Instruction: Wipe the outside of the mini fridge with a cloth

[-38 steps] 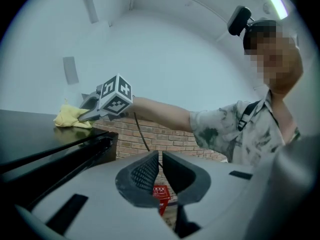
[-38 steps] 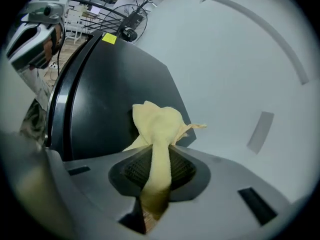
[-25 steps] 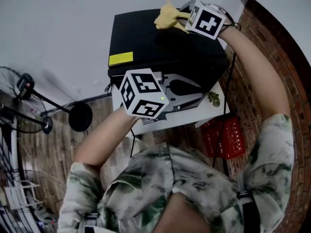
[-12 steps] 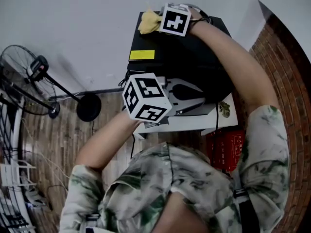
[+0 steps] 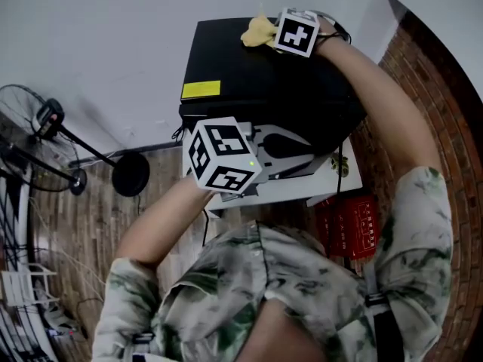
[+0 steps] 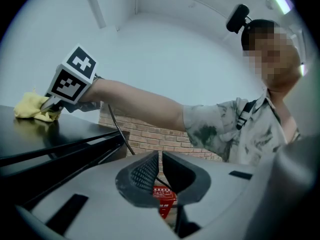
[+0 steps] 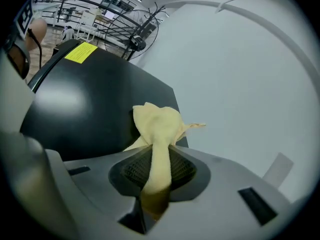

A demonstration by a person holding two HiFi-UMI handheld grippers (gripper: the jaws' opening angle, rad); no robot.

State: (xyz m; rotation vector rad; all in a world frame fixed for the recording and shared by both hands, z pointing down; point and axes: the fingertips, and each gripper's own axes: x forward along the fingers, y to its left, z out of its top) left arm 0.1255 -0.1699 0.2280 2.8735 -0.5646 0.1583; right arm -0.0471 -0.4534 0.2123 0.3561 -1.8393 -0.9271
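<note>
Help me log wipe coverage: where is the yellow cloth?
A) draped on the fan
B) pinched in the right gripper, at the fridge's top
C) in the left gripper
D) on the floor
B: the right gripper view shows the yellow cloth clamped between the jaws of the right gripper, over the top of the black fridge.

Mini fridge's (image 5: 256, 74) near edge behind left gripper (image 5: 321, 155), fan (image 5: 45, 119) cropped
</note>
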